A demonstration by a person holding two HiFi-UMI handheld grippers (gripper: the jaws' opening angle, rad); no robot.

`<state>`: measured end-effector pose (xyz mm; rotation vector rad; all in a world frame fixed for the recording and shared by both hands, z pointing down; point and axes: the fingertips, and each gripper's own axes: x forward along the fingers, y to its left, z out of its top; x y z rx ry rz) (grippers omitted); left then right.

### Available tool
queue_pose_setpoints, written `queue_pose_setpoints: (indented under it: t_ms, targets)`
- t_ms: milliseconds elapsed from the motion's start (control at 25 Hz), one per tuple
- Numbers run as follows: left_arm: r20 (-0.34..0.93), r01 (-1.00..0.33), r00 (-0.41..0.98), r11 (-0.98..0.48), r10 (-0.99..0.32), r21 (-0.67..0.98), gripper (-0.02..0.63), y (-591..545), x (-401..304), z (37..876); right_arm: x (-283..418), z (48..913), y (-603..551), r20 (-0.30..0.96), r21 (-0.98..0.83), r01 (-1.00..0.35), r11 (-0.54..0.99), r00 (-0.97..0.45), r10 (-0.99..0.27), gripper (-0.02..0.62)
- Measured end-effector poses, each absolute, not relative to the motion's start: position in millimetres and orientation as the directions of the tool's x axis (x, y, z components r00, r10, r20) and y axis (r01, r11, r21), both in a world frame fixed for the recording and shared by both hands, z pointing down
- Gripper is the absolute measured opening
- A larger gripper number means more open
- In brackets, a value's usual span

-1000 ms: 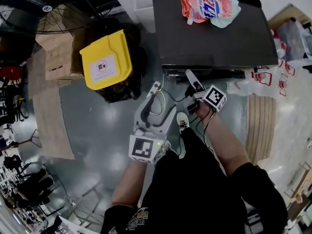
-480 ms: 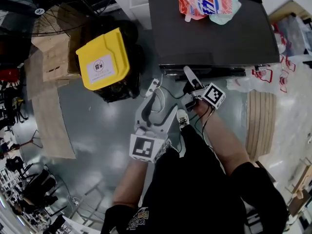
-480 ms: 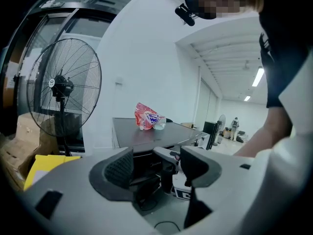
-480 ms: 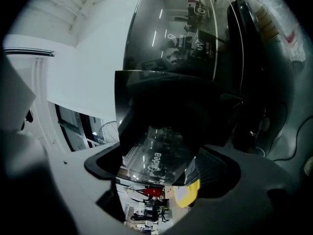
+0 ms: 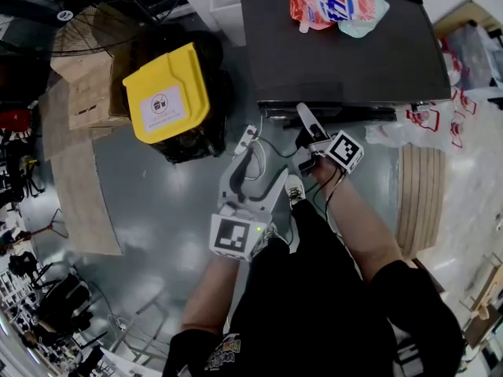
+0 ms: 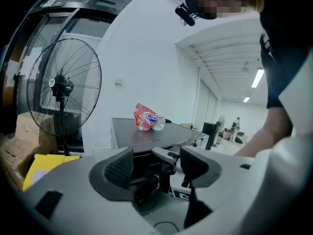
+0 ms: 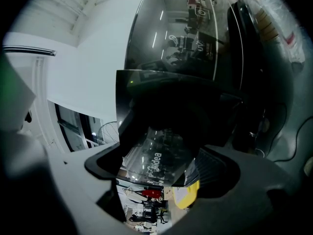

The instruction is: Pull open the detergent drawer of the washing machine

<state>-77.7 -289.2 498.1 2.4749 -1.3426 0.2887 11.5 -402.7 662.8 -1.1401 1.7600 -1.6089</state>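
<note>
From the head view the washing machine shows only its dark top. Its front, just ahead of the right tongs, is a thin strip, and the tongs' tips are lost under that edge. In the right gripper view the detergent drawer lies between the jaws, but dark reflections hide whether the pads press it. Well beyond the tongs, the red pouch and, off to their left, the fan are cut by the picture's top edge.
</note>
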Motion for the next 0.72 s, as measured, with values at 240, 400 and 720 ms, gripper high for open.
queue_pose_setpoints:
  t_ms: [240, 400, 720]
  targets:
    - [0.314, -0.83, 0.557, -0.525, -0.769, 0.186, 0.274, -278.1, -76.2, 496.4, 8.3, 659.5, -393.1, 0.162, -0.972, -0.229, -0.045, -0.524, -0.836, 0.466]
    - [0.308, -0.823, 0.568, -0.536, -0.764, 0.188, 0.274, -267.7, -76.9, 493.0, 10.7, 660.1, -379.0, 0.174, -0.969, -0.24, -0.054, -0.514, -0.84, 0.466]
    - [0.306, -0.808, 0.589, -0.555, -0.748, 0.198, 0.273, -235.8, -86.1, 491.1, 13.8, 657.3, -346.7, 0.15, -0.974, -0.22, -0.046, -0.484, -0.862, 0.465]
